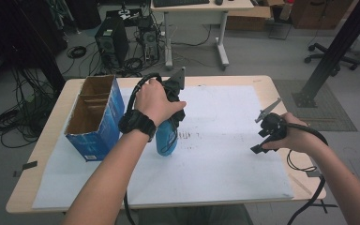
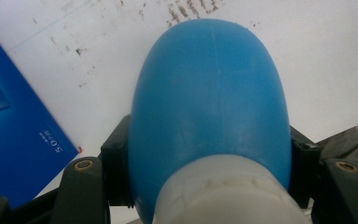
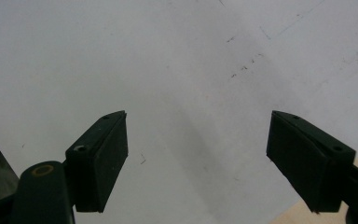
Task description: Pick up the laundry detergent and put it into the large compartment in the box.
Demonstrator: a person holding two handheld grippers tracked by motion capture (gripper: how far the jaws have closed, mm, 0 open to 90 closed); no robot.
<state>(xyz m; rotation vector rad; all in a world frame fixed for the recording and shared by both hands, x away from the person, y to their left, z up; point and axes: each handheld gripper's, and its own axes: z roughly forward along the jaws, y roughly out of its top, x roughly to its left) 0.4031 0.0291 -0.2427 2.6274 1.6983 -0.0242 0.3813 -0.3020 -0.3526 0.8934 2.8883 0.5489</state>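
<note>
White paper (image 1: 215, 164) covered the table (image 1: 47, 140), with an open blue cardboard box (image 1: 96, 117) at its left. Just right of the box, the left gripper (image 1: 171, 124) clamped a blue bottle (image 2: 209, 107) at its pale neck, probably for boxing. The right gripper (image 3: 196, 154) hovered spread and empty.

I see small white print on the blue box (image 2: 18, 140), too small and upside down to read.
</note>
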